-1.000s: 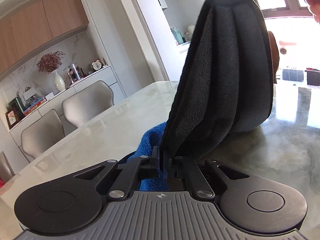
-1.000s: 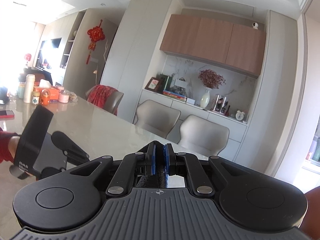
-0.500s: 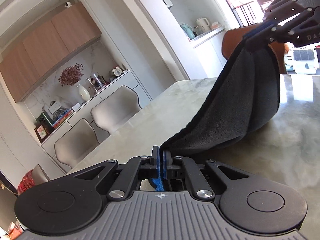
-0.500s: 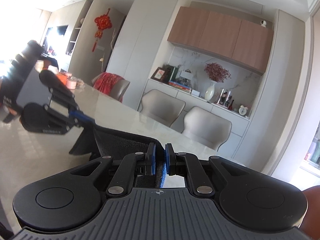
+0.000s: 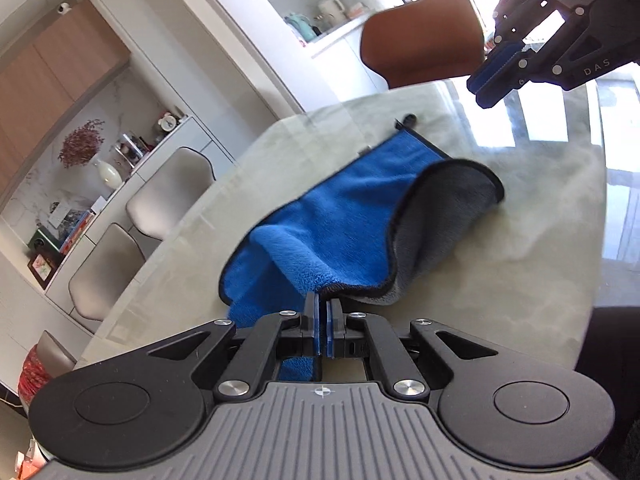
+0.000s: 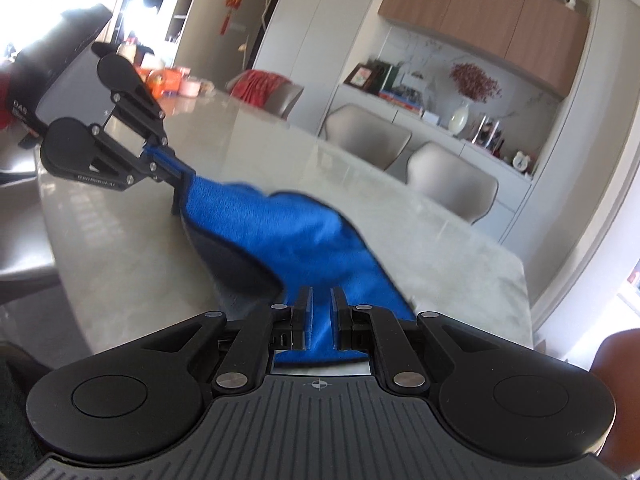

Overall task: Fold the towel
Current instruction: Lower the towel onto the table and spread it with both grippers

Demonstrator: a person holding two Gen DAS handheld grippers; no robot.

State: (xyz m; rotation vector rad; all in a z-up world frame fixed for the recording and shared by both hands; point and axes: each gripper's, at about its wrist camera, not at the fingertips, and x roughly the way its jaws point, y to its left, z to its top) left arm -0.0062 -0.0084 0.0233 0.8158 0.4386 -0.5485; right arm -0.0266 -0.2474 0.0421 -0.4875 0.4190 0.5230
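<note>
A towel [image 5: 344,216], blue on one side and grey on the other, lies on the pale marble table [image 5: 520,264], one grey corner curled over. My left gripper [image 5: 322,304] is shut on the towel's near edge; in the right wrist view [image 6: 176,172] it still pinches a blue corner. My right gripper [image 6: 321,300] has its jaws a little apart, above the towel [image 6: 288,232] and holding nothing. In the left wrist view the right gripper [image 5: 496,80] hangs in the air above the far end of the towel.
A brown chair [image 5: 424,36] stands at the table's far end. Two beige chairs [image 5: 168,192] stand along the left side before a sideboard with a vase [image 5: 106,172]. Jars and boxes [image 6: 168,80] sit at the table's other end.
The right gripper let go of the towel and lifted away. The towel dropped from hanging between the grippers onto the table, blue side up. The left gripper kept its hold.
</note>
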